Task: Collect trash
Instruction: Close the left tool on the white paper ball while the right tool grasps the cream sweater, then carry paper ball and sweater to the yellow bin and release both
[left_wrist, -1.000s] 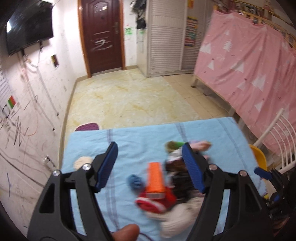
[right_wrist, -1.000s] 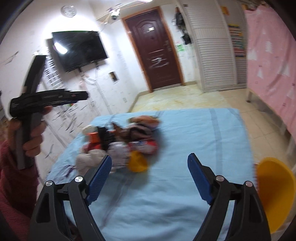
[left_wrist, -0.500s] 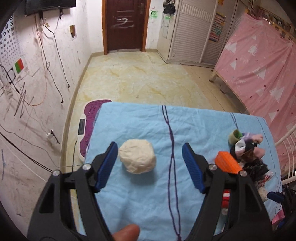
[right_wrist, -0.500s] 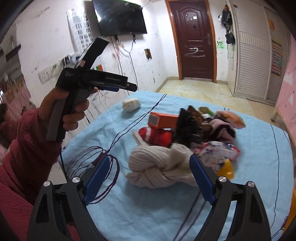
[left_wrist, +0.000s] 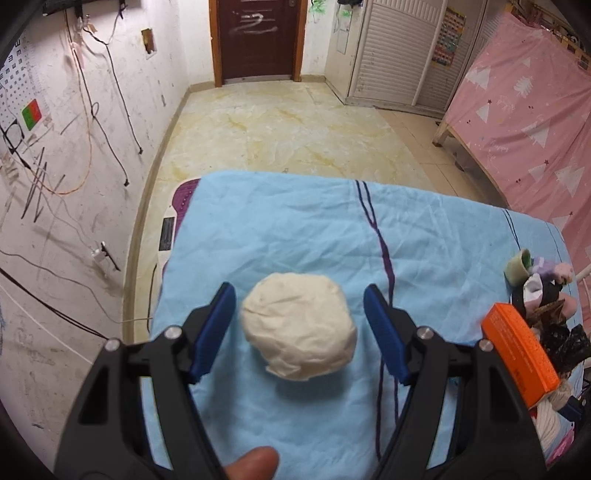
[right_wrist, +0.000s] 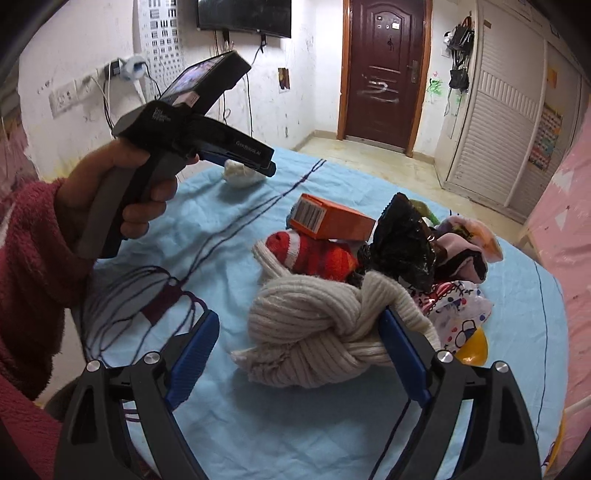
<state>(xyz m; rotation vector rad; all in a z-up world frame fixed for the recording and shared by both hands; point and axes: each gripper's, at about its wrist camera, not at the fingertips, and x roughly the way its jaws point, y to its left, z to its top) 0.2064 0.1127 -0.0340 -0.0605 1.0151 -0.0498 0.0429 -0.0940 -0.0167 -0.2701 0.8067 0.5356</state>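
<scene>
I am holding my left tongs (left_wrist: 299, 325) spread around the crumpled white paper ball (left_wrist: 299, 326), the pads standing just beside it on either side but not yet pressing. If I am closing while tilted like this, one pad could be meeting the ball first and nudging it away across the blue cloth (left_wrist: 280, 236) toward the near edge of the surface, since the wad looks light and loose. The pads could also be catching a fold of the cloth along with the paper.

My right tongs (right_wrist: 299, 343) are spread too, pinching nothing, with the knotted cream rope (right_wrist: 317, 325) lying between them; the right pad seems to be touching or sitting just in front of its strands, I cannot tell which. That knot is not clearly trash, so closing here could be grabbing the wrong thing, and dragging it could be tumbling the heap behind it: the red sock (right_wrist: 314, 254), the orange box (right_wrist: 328, 218) and the crinkled black wrapper (right_wrist: 402, 243), all leaning on each other. The loose purple yarn (right_wrist: 147, 295) trailing over the cloth could be snagging on a pad.
</scene>
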